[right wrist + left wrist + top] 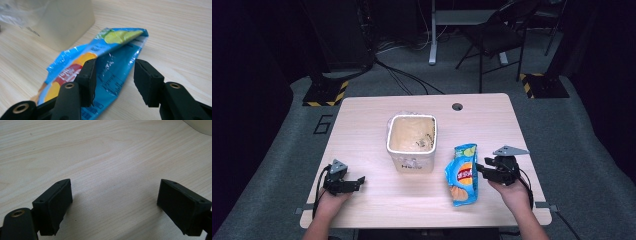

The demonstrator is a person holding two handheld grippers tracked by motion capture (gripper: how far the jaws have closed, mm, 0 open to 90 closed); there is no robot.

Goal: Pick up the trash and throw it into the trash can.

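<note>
Nearest, left gripper [360, 179]: jaws wide apart, holding nothing, over bare pale wood-grain table [372, 125] at 8 o'clock. Right gripper [113, 75]: jaws parted astride the edge of the crinkled blue foil crisp bag [110, 62], not clamped, at 4 o'clock. Bag judged light, soft, slippery, contents fragile; take by its edge. Farther, at centre: cream plastic-lined square bin [412, 142].

Each hand-held gripper is black: the left hand-held gripper [360, 180] and the right hand-held gripper [480, 169] both carry a grey three-cornered plate on top and trail a black cable. The jaws are blocky, flat-faced black pads with small screw holes, mounted on arms with brass-coloured pivot bushings. The person's forearms are bare, with no sleeves.
</note>
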